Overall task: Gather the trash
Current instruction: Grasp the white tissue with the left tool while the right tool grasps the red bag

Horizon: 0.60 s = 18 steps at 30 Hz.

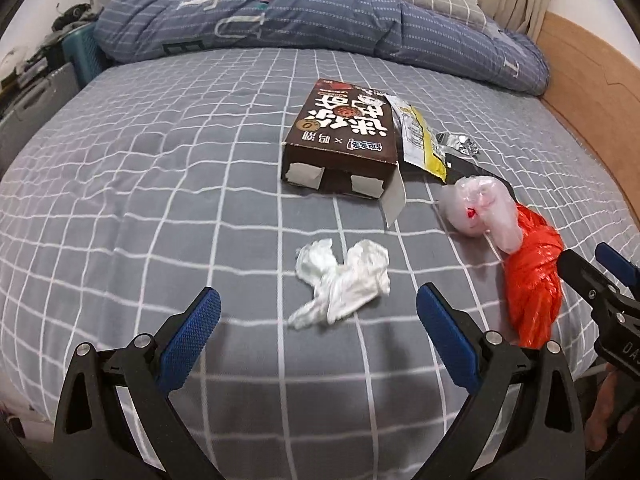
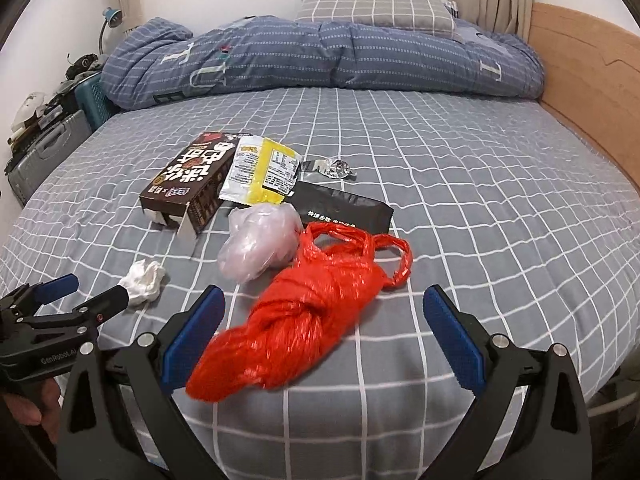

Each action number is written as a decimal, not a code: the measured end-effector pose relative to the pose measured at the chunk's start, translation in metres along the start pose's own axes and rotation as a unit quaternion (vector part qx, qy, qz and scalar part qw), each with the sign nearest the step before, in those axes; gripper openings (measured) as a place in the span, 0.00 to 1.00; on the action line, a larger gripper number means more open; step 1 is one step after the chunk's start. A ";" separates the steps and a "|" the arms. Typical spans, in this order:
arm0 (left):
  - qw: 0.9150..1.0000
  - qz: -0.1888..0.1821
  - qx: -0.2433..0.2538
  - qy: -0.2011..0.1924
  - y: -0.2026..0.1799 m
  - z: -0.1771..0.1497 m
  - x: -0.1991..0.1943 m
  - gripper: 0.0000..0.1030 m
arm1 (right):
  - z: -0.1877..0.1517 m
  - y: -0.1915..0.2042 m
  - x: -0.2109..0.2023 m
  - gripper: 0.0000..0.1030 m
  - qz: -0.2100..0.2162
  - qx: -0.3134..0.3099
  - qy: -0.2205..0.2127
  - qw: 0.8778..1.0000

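Both tools were spread wide apart, nothing between the pads. The left gripper (image 1: 318, 326) hovered just over the crumpled white tissue (image 1: 342, 282), which lay on the grey checked bed sheet (image 1: 140, 200) near the front edge. The right gripper (image 2: 324, 334) was lined up w/ the knotted red plastic bag (image 2: 304, 320), right side of the tissue.

Rest of the trash sat further back: brown snack box (image 1: 340, 136) w/ open flap, yellow wrapper (image 1: 420, 140) leaning on it, clear plastic bag (image 2: 260, 240) touching the red one, black pouch (image 2: 344, 208), foil scrap (image 2: 332, 168).

Risks, in my judgement:
- Tissue is thin & flat; closing too high would probably miss it, too low could pinch the sheet also.
- Red bag is slippery & loose; grabbing only a handle loop may let it unroll or drag the clear bag w/ it.
- The two tools were near each other, so they may collide.
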<state>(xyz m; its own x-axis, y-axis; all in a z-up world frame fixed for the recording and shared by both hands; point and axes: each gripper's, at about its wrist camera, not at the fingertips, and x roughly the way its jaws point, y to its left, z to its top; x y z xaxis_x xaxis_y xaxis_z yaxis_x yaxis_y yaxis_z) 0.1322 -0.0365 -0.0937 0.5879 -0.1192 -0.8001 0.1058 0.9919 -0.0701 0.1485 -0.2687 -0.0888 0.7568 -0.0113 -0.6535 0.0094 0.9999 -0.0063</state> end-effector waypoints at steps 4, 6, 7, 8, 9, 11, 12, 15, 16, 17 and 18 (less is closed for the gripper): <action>1.000 0.000 0.008 0.010 -0.003 0.005 0.013 0.89 | 0.000 -0.001 0.015 0.89 0.002 0.006 0.017 1.000; 1.000 -0.001 0.012 0.020 -0.005 0.006 0.022 0.85 | 0.000 0.000 0.020 0.88 0.003 0.007 0.023 1.000; 1.000 -0.002 0.013 0.023 -0.005 0.006 0.025 0.83 | -0.001 0.001 0.021 0.87 0.004 0.007 0.024 1.000; 1.000 -0.002 0.015 0.026 -0.006 0.006 0.028 0.82 | -0.001 0.002 0.023 0.86 0.006 0.006 0.026 1.000; 0.999 -0.003 0.017 0.031 -0.006 0.006 0.031 0.79 | -0.001 0.003 0.024 0.85 0.007 0.005 0.028 1.000; 0.999 -0.008 0.021 0.036 -0.008 0.006 0.035 0.71 | -0.003 0.003 0.029 0.82 0.009 0.005 0.036 0.999; 0.999 -0.009 0.023 0.038 -0.009 0.005 0.035 0.65 | -0.003 0.003 0.031 0.79 0.011 0.005 0.040 0.999; 0.998 -0.015 0.030 0.045 -0.012 0.002 0.039 0.50 | -0.007 0.004 0.037 0.74 0.016 0.007 0.051 0.999; 0.998 -0.014 0.035 0.046 -0.013 0.001 0.039 0.44 | -0.008 0.004 0.038 0.73 0.020 0.007 0.055 0.998; 0.998 -0.012 0.039 0.047 -0.015 0.001 0.040 0.40 | -0.009 0.005 0.039 0.69 0.022 0.006 0.057 0.998; 0.998 -0.012 0.044 0.047 -0.017 0.000 0.041 0.33 | -0.009 0.005 0.040 0.66 0.026 0.005 0.060 0.998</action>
<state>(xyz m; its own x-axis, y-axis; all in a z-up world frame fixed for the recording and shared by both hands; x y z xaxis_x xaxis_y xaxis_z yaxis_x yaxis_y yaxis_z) 0.1541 -0.0579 -0.1250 0.5064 -0.1342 -0.8518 0.1917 0.9806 -0.0406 0.1731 -0.2639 -0.1223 0.6733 0.0405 -0.7382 -0.0208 0.9991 0.0358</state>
